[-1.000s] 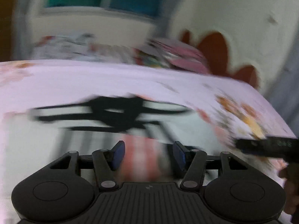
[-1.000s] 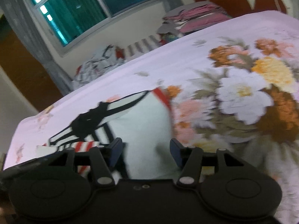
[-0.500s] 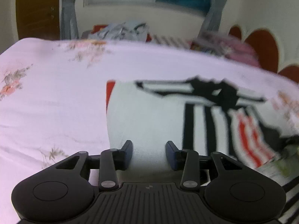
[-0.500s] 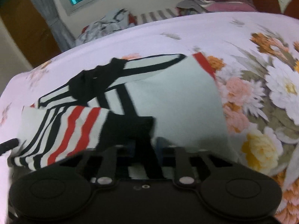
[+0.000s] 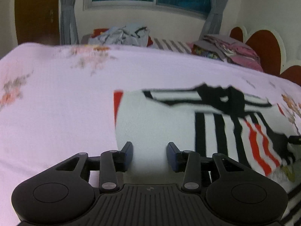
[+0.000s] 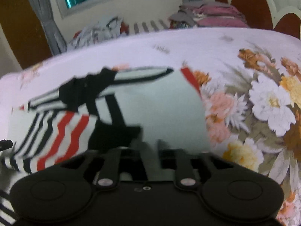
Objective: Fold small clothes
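A small white garment with black and red stripes lies flat on the pink floral bedsheet. My left gripper hovers over its near left part with its fingers apart and plain white cloth showing between them. In the right wrist view the garment has a striped sleeve folded across its body, ending in a black cuff. My right gripper sits just beside that cuff, blurred. Its jaws are opening, and only white cloth shows between them.
Loose clothes and a folded stack sit along the bed's far edge, below a window. A red and white headboard rises at the right. The sheet's big flower print lies right of the garment.
The left view swung onto the garment's left side and its jaws narrowed. The right gripper closed on the black cuff, brought the sleeve across the body, and now its jaws have parted.
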{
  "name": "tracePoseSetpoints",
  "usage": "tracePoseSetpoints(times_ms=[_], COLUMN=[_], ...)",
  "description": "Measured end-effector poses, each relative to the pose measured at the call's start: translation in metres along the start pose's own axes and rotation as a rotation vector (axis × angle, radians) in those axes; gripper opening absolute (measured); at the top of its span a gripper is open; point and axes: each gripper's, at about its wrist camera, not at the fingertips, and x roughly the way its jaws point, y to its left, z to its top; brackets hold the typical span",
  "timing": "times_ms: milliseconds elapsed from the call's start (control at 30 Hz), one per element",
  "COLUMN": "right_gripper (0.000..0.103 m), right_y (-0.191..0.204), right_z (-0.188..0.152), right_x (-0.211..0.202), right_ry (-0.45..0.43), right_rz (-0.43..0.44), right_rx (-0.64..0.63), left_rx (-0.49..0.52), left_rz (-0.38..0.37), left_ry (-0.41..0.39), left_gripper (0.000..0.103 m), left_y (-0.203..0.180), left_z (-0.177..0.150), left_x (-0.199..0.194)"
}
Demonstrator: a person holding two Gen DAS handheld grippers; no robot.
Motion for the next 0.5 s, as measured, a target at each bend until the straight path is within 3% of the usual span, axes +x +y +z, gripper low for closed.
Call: tracePoseSetpoints(times_ms=[133, 233, 300, 400, 500], right_gripper=[0.028, 0.026, 0.022, 0.027, 0.034], right_y=[-0.007, -0.007, -0.01, -0.002, 0.026], right_z=[0.017, 0.031, 0.04, 0.048, 0.047], right_x=[0.014, 0.034, 0.047, 0.047, 0.034], right_ry=[-0.018, -0.009, 0.0, -0.007, -0.032], right_rz=[0.022, -0.018, -0.049, -0.051, 0.025], right_rx=[0.044, 0.033, 0.03, 0.02, -0.04], left_rx=[0.02, 0.016, -0.005, 0.0, 0.032], left_rz=[-0.021, -0.021, -0.035, -0.028, -0.024], left_ry=[0.017, 0.078, 0.067, 0.074, 0.036], left_gripper=[0.041, 0.041, 0.041, 0.041, 0.041], left_y=[0.005, 0.014, 0.019, 0.019, 0.005], left_z=[0.029, 0.044, 0.051, 0.059, 0.056], left_x=[0.03, 0.066, 0.078, 0.084, 0.061])
